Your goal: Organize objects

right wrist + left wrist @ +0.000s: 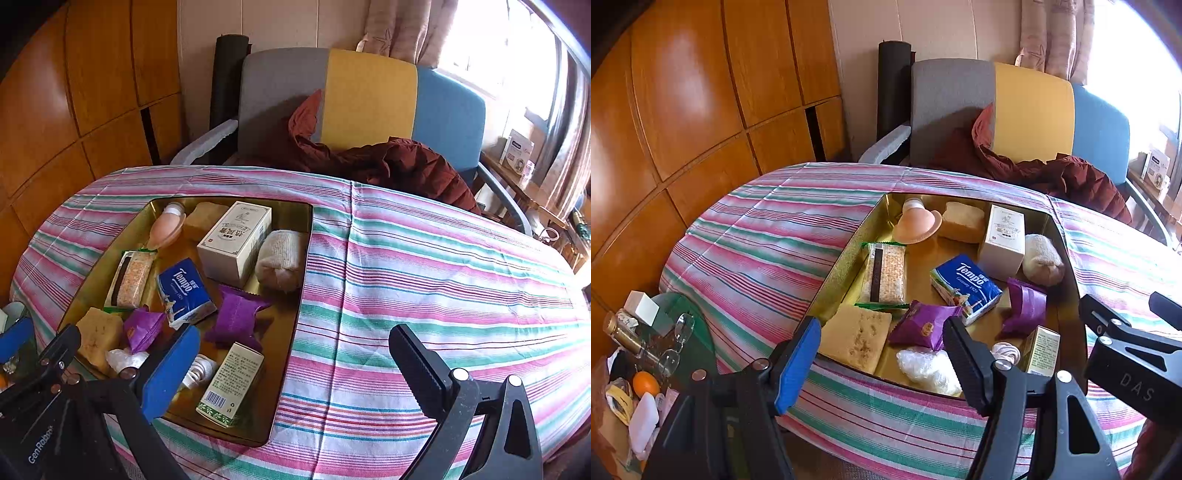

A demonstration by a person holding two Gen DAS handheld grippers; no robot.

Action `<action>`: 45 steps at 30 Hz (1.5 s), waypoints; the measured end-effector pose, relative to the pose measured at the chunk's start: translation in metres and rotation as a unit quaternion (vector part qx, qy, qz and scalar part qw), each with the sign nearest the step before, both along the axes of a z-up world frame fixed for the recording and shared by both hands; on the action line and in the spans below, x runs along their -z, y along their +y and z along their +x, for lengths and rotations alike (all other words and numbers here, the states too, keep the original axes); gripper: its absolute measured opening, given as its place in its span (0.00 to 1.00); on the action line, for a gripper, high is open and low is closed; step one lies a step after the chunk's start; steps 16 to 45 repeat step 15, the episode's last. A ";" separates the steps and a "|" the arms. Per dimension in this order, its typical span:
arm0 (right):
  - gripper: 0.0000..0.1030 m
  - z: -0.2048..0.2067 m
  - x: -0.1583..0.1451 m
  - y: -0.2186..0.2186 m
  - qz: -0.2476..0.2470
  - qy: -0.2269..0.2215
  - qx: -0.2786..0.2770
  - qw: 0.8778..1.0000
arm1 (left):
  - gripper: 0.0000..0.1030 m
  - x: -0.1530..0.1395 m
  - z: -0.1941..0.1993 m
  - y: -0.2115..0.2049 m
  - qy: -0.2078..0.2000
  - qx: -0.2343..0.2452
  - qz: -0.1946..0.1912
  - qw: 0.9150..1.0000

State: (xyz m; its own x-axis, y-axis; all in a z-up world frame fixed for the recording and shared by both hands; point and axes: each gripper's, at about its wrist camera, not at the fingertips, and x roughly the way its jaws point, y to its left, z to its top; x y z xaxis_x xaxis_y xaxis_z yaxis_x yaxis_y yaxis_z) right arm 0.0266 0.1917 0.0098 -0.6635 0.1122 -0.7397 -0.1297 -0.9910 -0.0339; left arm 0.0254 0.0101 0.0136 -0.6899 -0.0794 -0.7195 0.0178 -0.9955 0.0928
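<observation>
A gold tray (pixel 846 254) (pixel 291 325) lies on the striped tablecloth, filled with several items: a blue Tempo tissue pack (pixel 966 286) (pixel 184 291), two purple snack packets (pixel 923 325) (pixel 238 317), a cracker pack (pixel 883 275), a yellow sponge (pixel 858 336), a white box (pixel 1001 236) (pixel 236 240), a rolled cloth (pixel 1043 260) (pixel 280 260) and a small green-white box (pixel 231 384). My left gripper (pixel 881 360) hovers open over the tray's near edge, empty. My right gripper (pixel 295 369) is open above the tray's right corner and the cloth, holding nothing.
A striped cloth (pixel 424 277) covers the table. A sofa chair (pixel 1030 110) with a dark red jacket (pixel 399 162) stands behind it. A cluttered glass side table (pixel 646 347) sits at the lower left, beside wooden wall panels. A shelf with boxes (pixel 517 155) is at the right.
</observation>
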 end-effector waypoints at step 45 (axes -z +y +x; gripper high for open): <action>1.00 -0.001 0.004 0.001 -0.002 -0.003 0.003 1.000 | 0.66 0.003 -0.002 -0.003 -0.001 -0.004 0.005 1.000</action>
